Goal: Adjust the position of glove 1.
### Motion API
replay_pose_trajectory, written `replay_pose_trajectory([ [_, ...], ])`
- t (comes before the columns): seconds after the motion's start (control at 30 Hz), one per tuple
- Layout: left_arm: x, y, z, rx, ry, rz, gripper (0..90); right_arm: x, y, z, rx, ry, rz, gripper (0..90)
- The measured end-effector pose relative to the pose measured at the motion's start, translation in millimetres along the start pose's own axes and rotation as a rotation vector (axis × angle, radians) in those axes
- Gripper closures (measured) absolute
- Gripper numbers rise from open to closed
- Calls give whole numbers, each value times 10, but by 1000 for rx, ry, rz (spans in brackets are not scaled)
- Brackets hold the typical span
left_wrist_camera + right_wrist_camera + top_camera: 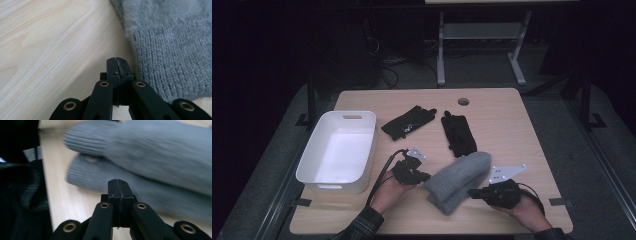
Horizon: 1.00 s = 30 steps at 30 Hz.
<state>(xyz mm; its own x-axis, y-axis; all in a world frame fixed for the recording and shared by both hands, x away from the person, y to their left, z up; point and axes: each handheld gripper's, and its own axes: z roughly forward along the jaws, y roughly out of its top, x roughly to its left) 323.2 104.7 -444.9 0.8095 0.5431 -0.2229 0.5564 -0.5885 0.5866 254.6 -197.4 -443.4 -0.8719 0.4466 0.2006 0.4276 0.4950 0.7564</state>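
Observation:
A pair of grey knitted mittens [459,180] lies stacked near the table's front middle; their ribbed cuffs [100,157] point toward the left hand. My left gripper [424,176] is shut with nothing in it, its tips beside the left edge of the grey knit [170,55]. My right gripper [473,192] is also shut and holds nothing, its tips just short of the mittens' lower right side. Two black gloves lie farther back: one glove [408,121] at the centre left, the other glove [458,134] to its right.
A white plastic bin [338,150] stands on the table's left side, with nothing in it. A round cable hole [463,101] sits near the far edge. A dark plaid sleeve [22,195] shows at the left of the right gripper view. The wooden table [507,125] is bare at the right.

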Motion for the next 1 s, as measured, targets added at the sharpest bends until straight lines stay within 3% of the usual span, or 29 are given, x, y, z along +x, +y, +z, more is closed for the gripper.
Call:
replay_pose_trajectory([
  [0.1, -17, -8, 18, -8, -8, -2, 894, 97, 74, 132, 11, 45, -28, 900],
  [0.13, -7, -7, 9, 10, -5, 24, 894, 113, 90, 160, 17, 52, -35, 900],
  [0.23, -20, -10, 21, -2, -9, 10, 894, 154, 152, 270, 29, 72, -51, 900],
  [0.33, -35, -5, 24, -20, -15, -9, 894, 178, 208, 369, 34, 79, -66, 900],
  [0.43, -42, 3, 12, -17, -19, -3, 894, 190, 249, 420, 25, 81, -74, 900],
  [0.47, -56, 12, -1, -38, -39, -13, 894, 191, 257, 407, 20, 80, -76, 900],
  [0.6, -113, 41, -33, -55, -50, 1, 894, 188, 239, 333, 7, 83, -75, 900],
  [0.73, -196, 48, -40, -43, -68, 28, 894, 203, 192, 295, 10, 87, -73, 900],
  [0.87, -193, 34, 7, -16, -50, 42, 892, 203, 134, 257, 29, 70, -72, 900],
  [0.9, -187, 29, 18, -21, -49, 28, 890, 200, 130, 254, 32, 67, -72, 892],
  [0.93, -174, 29, 12, -16, -48, 34, 845, 197, 119, 252, 31, 63, -73, 833],
  [1.0, -169, 41, -11, -29, -30, 20, 810, 194, 113, 244, 37, 62, -66, 812],
])
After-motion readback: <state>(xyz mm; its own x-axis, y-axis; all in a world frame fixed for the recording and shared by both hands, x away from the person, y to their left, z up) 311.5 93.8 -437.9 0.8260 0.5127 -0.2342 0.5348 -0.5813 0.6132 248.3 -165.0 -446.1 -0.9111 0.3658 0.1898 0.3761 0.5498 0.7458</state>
